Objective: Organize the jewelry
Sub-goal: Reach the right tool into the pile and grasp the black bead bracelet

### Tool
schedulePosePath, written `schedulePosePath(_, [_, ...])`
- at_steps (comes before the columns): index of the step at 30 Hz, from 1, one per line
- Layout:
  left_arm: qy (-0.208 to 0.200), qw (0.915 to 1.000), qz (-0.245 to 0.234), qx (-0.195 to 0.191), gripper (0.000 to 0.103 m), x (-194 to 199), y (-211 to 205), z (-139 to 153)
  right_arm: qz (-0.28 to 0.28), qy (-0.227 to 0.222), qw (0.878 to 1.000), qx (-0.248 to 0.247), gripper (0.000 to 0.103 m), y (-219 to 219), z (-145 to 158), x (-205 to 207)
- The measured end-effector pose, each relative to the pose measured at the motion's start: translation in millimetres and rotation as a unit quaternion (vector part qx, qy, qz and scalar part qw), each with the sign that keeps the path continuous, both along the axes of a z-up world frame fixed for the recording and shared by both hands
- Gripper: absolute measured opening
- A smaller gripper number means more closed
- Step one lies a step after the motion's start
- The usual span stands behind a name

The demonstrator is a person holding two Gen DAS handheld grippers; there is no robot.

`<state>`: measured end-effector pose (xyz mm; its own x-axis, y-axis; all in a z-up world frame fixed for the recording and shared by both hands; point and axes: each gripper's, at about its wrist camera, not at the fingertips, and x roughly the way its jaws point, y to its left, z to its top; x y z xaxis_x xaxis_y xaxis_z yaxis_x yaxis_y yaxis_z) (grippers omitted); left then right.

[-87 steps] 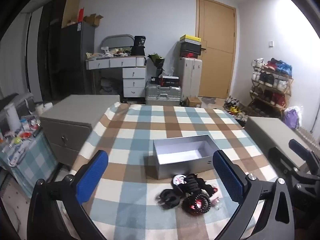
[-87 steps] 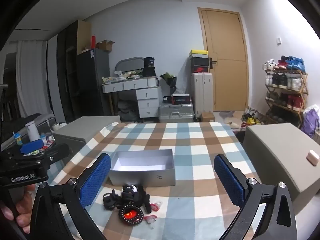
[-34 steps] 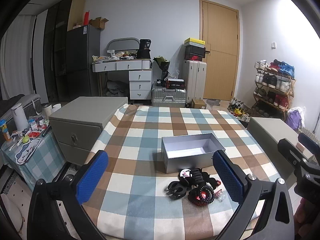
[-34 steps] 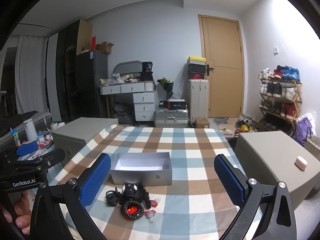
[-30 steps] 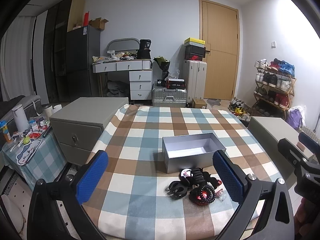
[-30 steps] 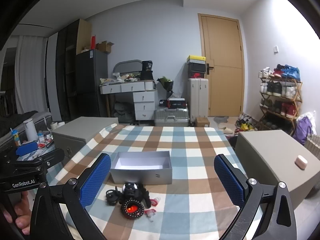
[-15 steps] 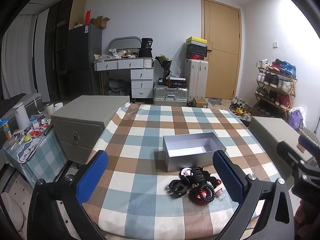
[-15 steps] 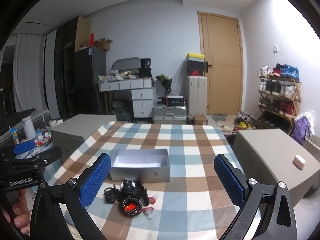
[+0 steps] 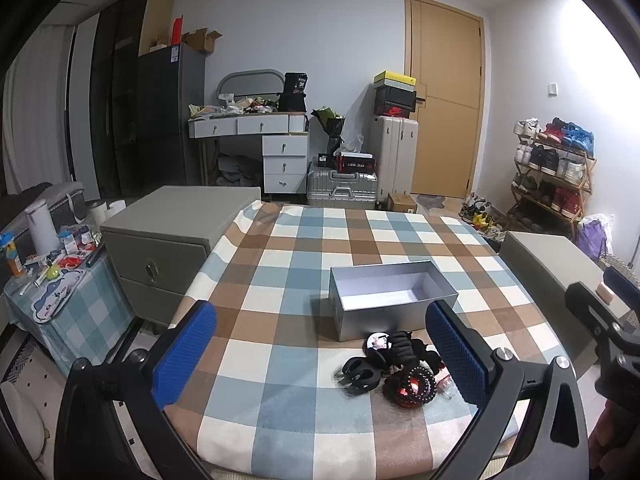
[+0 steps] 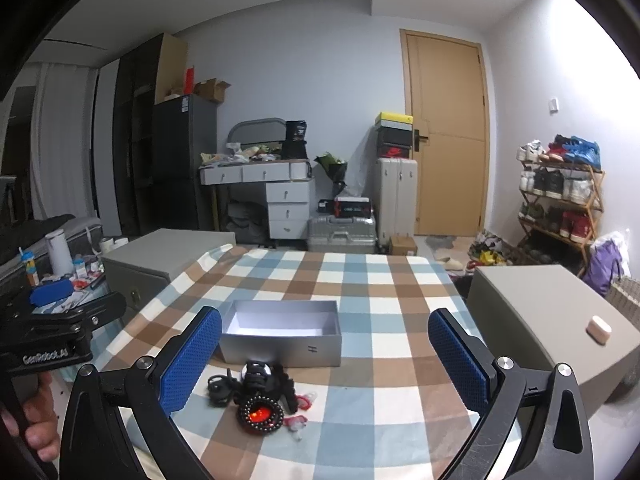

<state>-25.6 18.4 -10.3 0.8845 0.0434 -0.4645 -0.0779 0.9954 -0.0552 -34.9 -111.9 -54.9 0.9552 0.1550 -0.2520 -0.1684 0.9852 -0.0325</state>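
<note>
Checked tablecloth (image 9: 288, 264) holds jewelry pile (image 9: 394, 368) before silver box (image 9: 390, 300); only right view shows earbud case (image 10: 599, 330); both grippers' fingers apart.

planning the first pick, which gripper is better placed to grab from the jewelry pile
Probably the left gripper. In its view the jewelry pile lies between its open jaws. In the right gripper's view the pile sits near its left finger. Both are open and empty, short of the pile.
</note>
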Motion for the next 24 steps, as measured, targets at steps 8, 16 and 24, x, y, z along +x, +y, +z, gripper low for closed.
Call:
schedulePosePath(8, [0.024,0.9996,-0.005,-0.012,0.102,23,13,-24,0.056,0.047,0.997,0.014,0.103,5,-35,27])
schedulePosePath(16, [0.057,0.9979,-0.007,-0.031,0.102,45,25,-51,0.141,0.118,0.983,0.012,0.103,30,-81,60])
schedulePosePath(24, [0.090,0.9947,-0.001,-0.049,0.102,53,36,-71,0.170,0.183,0.968,0.007,0.101,43,-120,84])
